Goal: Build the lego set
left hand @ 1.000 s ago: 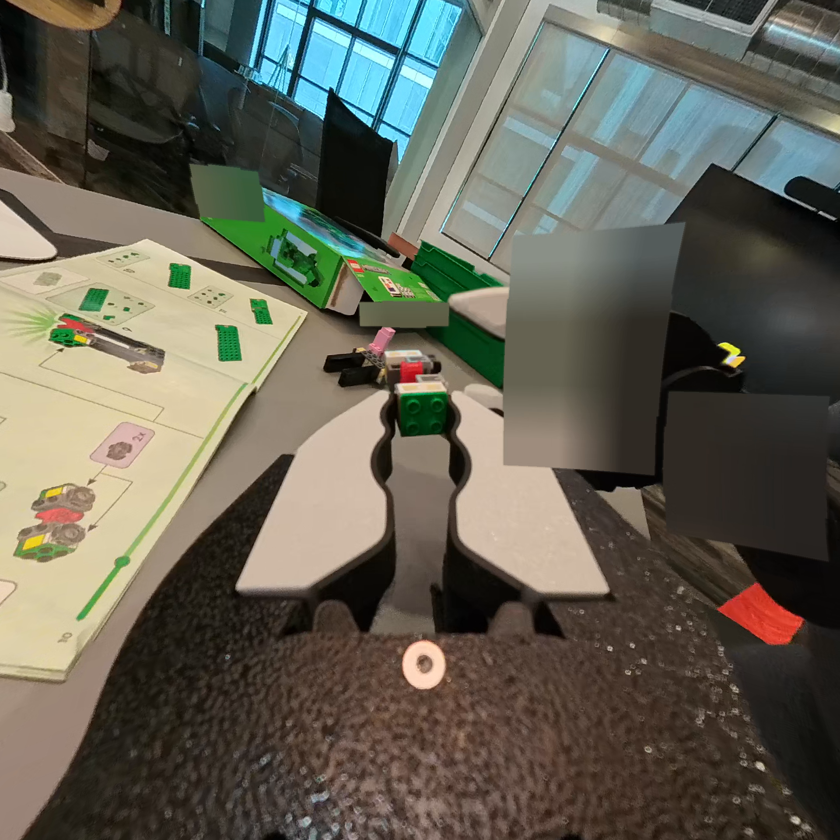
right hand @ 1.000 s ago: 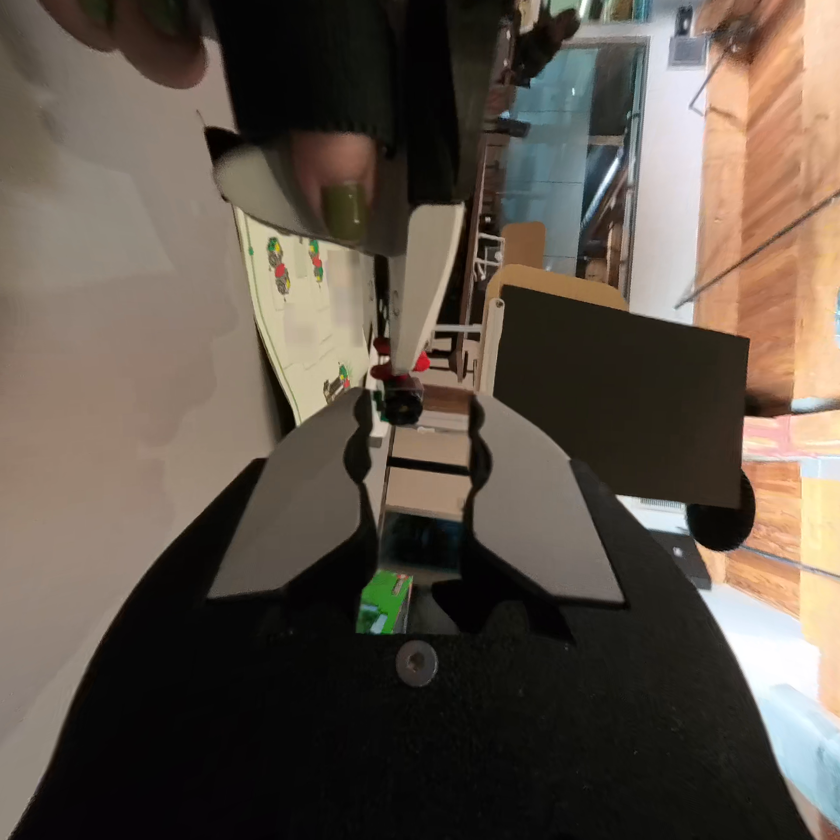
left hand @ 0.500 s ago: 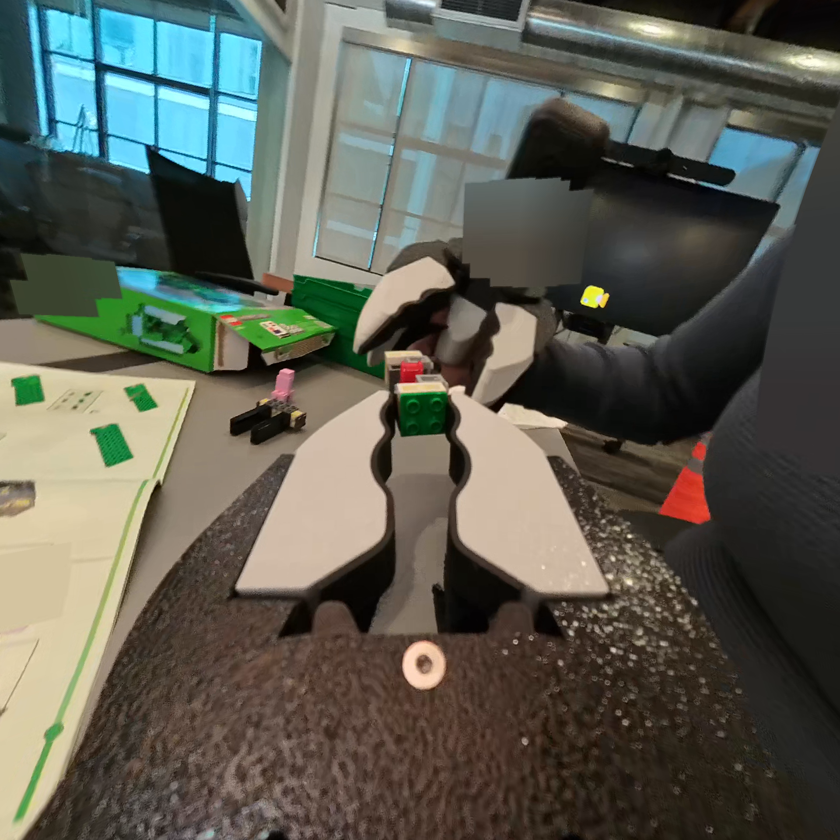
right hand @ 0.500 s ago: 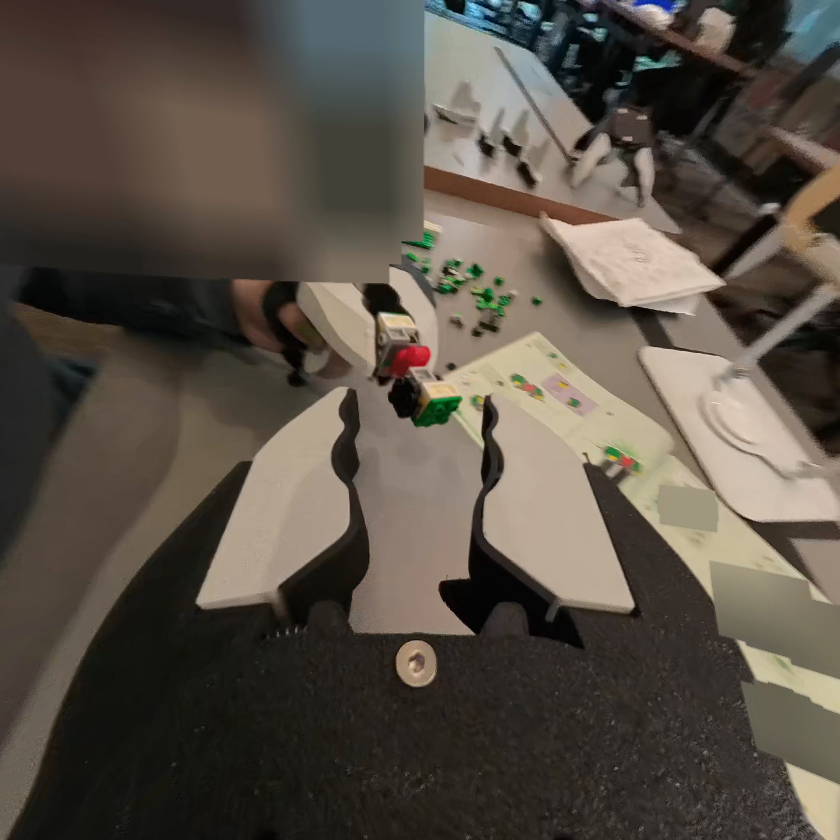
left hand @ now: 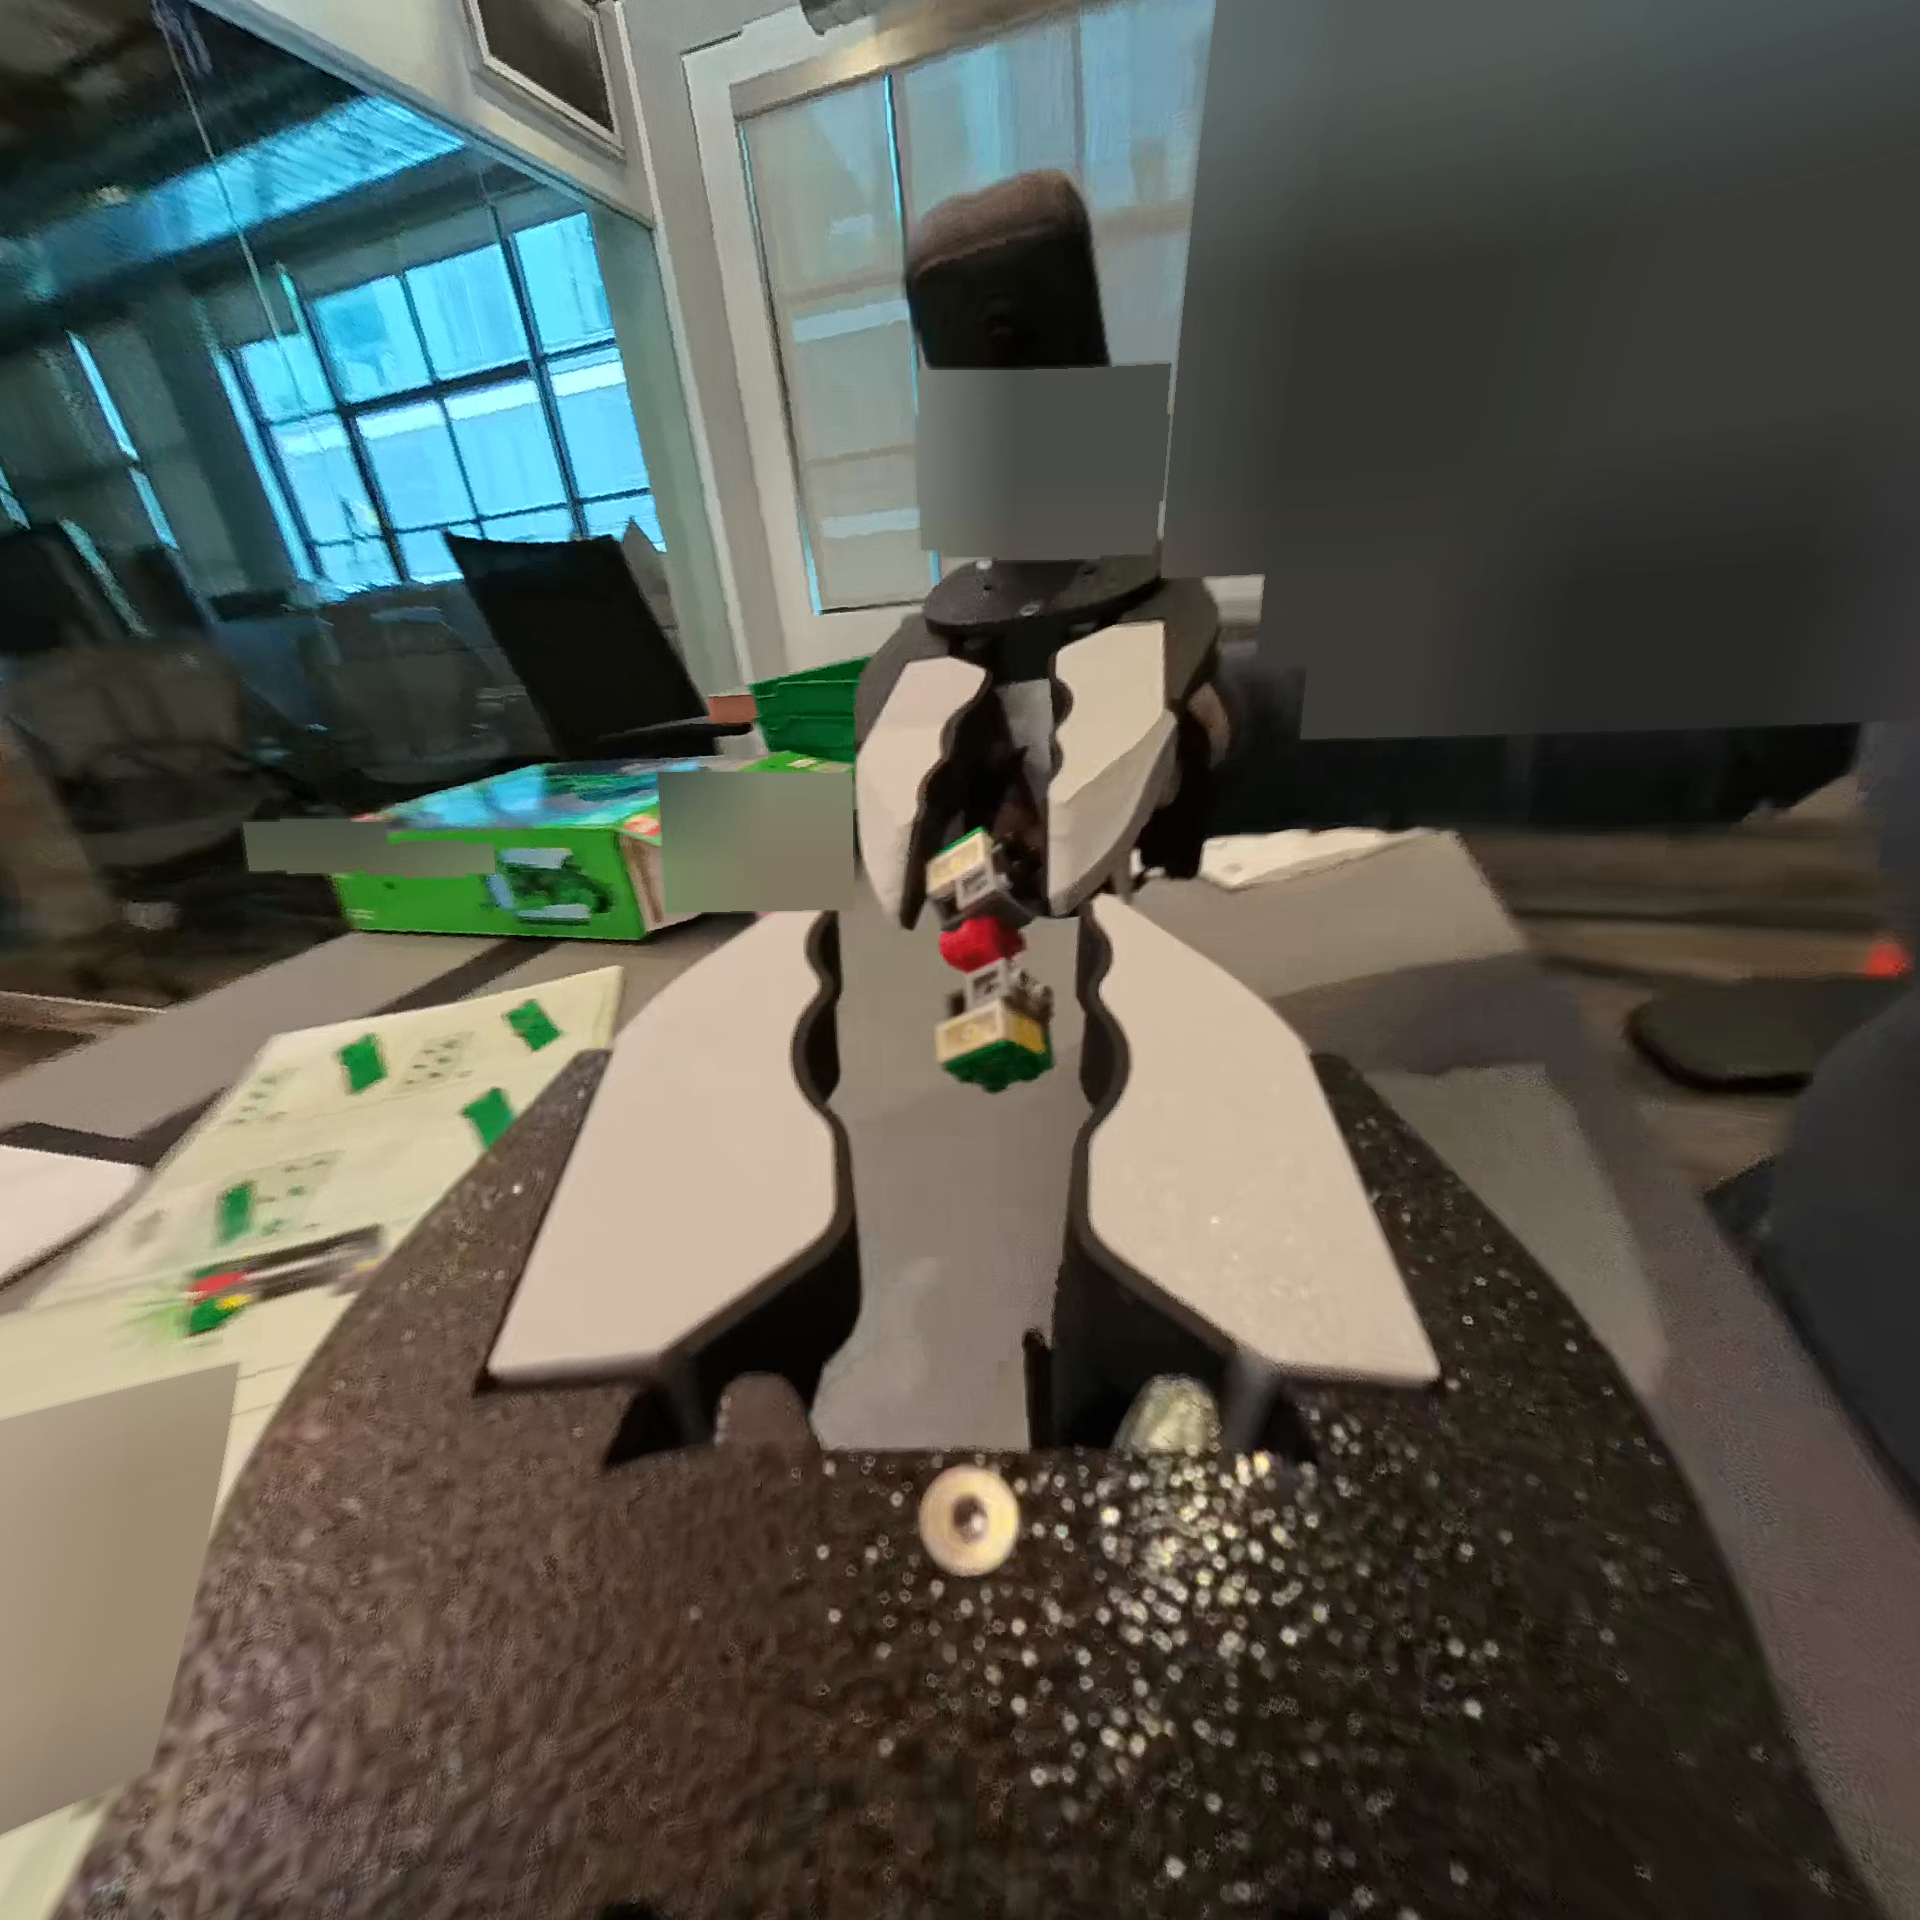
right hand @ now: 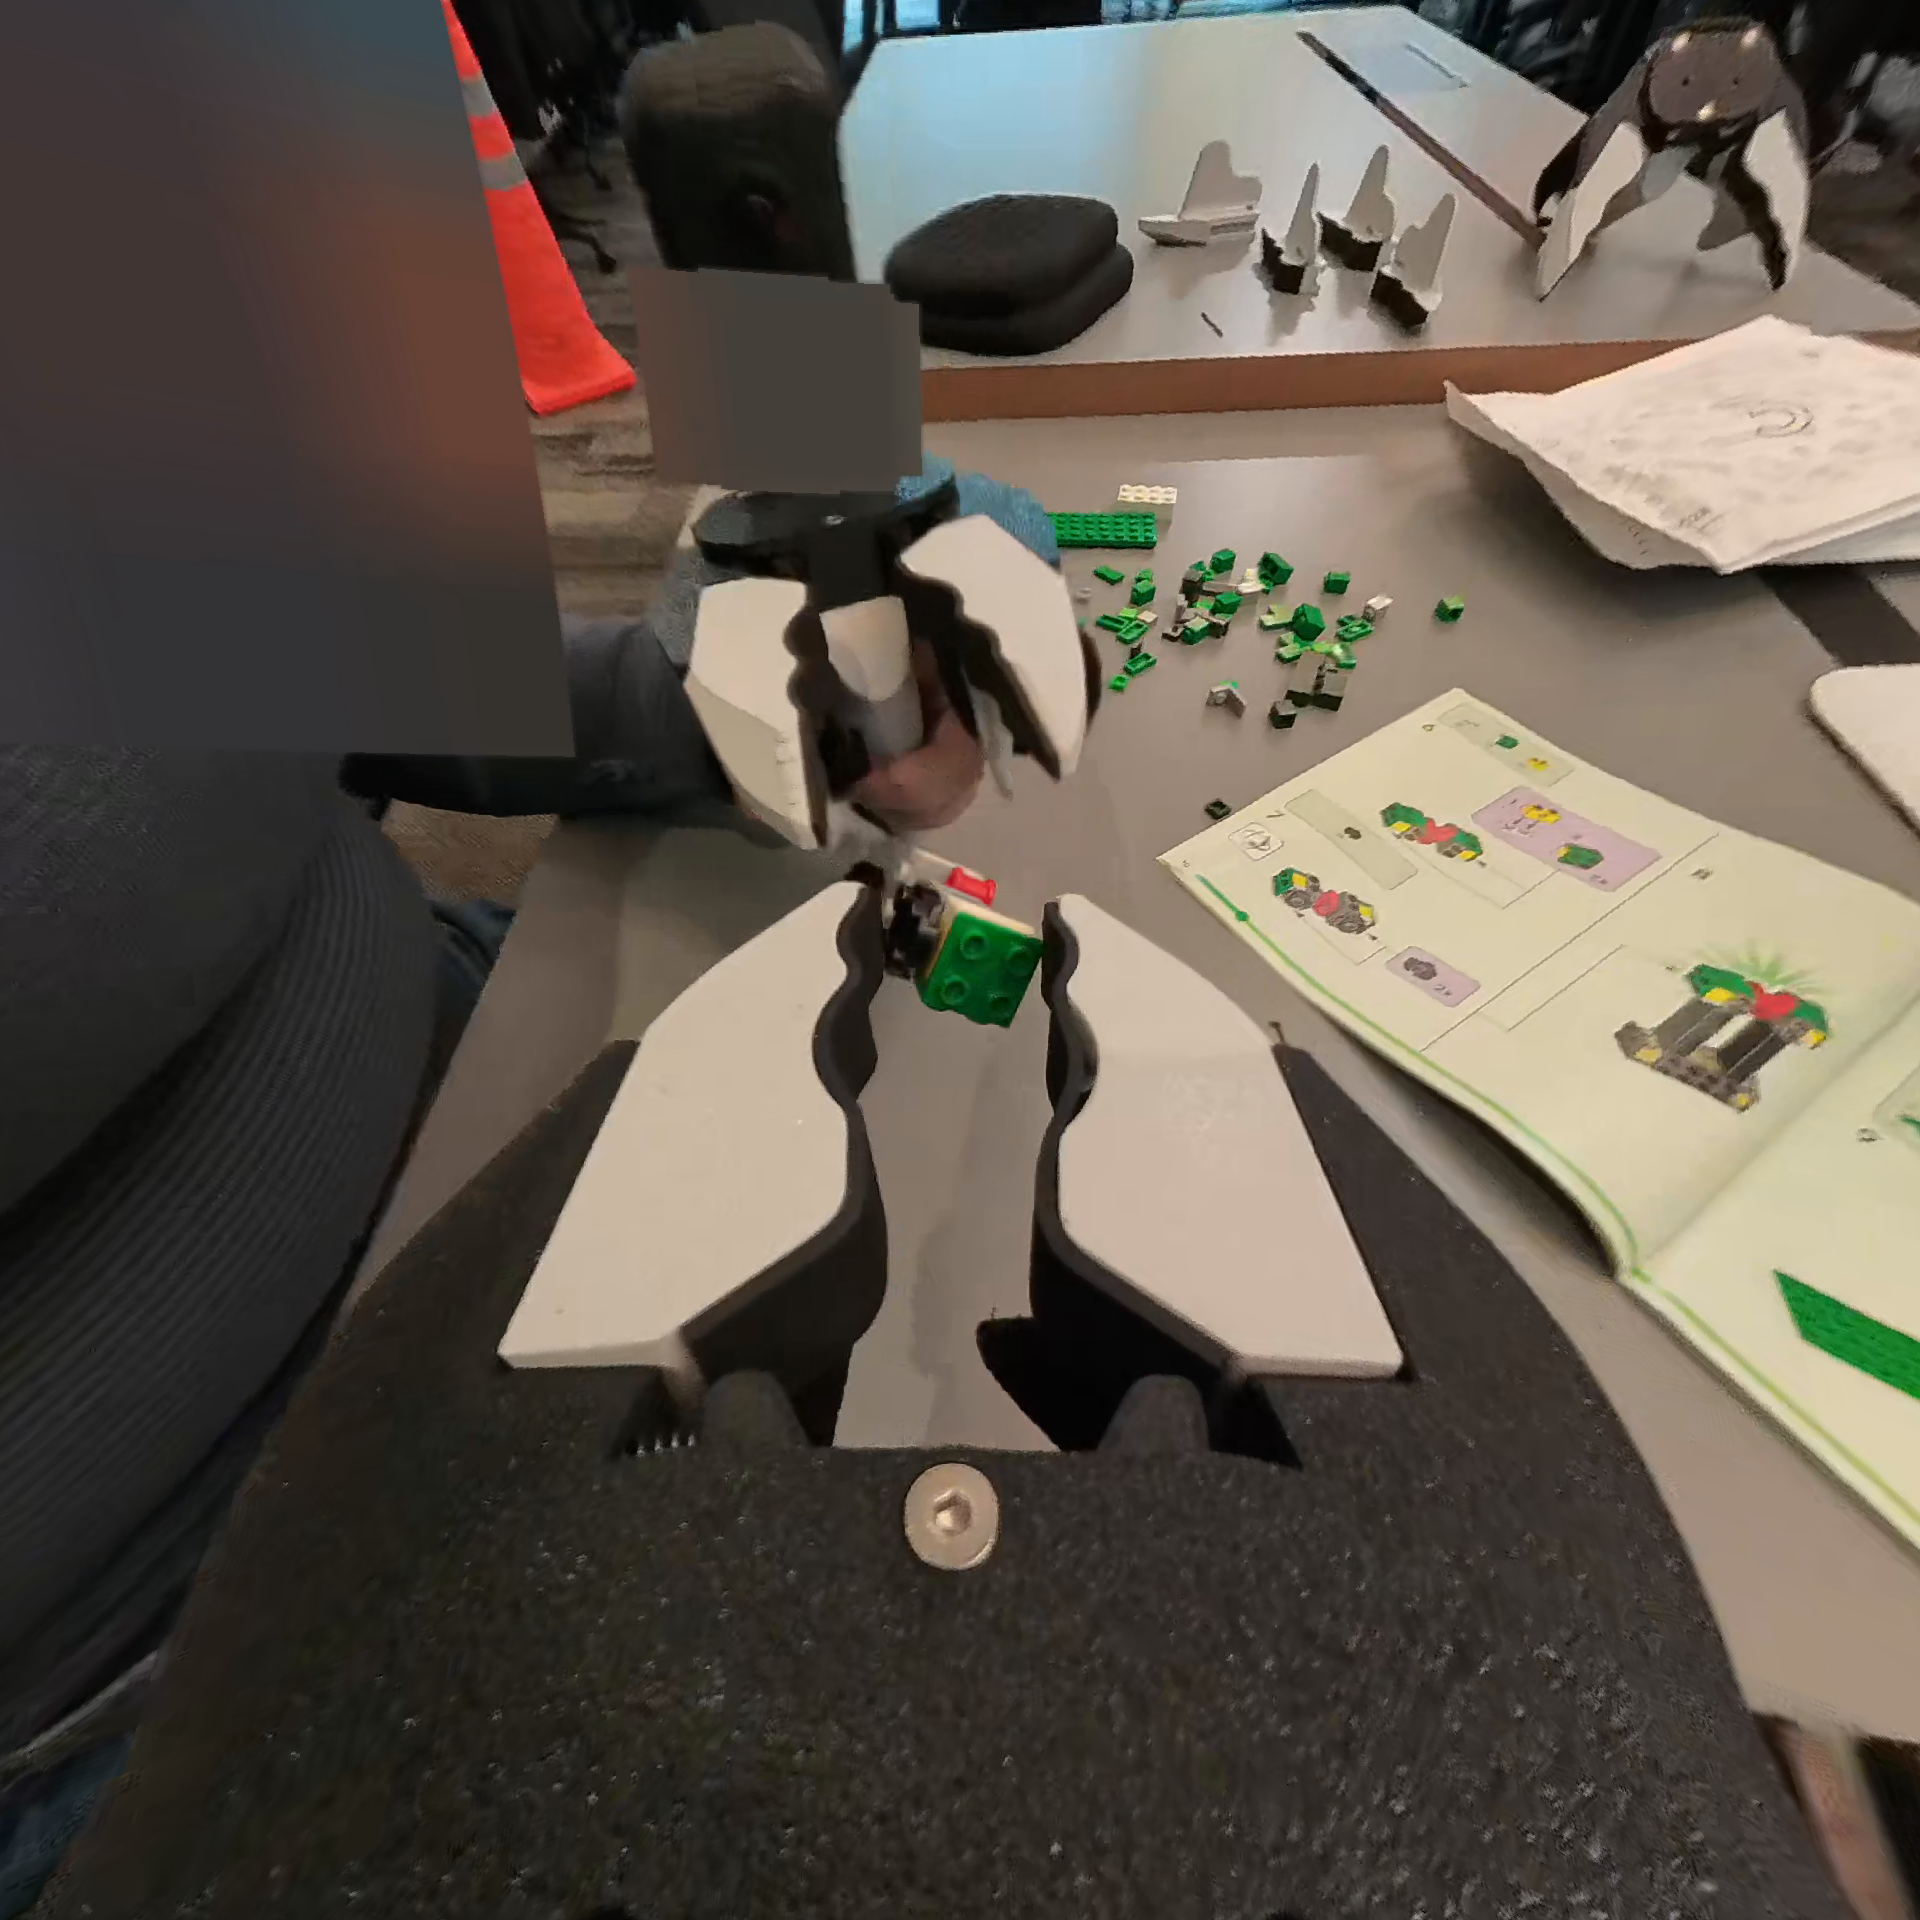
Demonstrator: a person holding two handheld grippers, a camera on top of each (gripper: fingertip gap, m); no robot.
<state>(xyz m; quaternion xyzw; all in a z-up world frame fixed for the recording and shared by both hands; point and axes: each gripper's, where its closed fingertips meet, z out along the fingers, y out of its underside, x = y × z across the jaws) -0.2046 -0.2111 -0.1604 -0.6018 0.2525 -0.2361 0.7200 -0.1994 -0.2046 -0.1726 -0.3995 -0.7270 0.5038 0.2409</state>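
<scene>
Alignment matters now: the right gripper is clamped on one end of the small green, red and white brick assembly. Its other end hangs between the spread-apart left gripper, which should probably close squarely. Loose green bricks wait at one o'clock.

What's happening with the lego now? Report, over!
Left gripper open, not touching the lego model. Right gripper shut on the model's green end. Nothing else between the grippers.
</scene>
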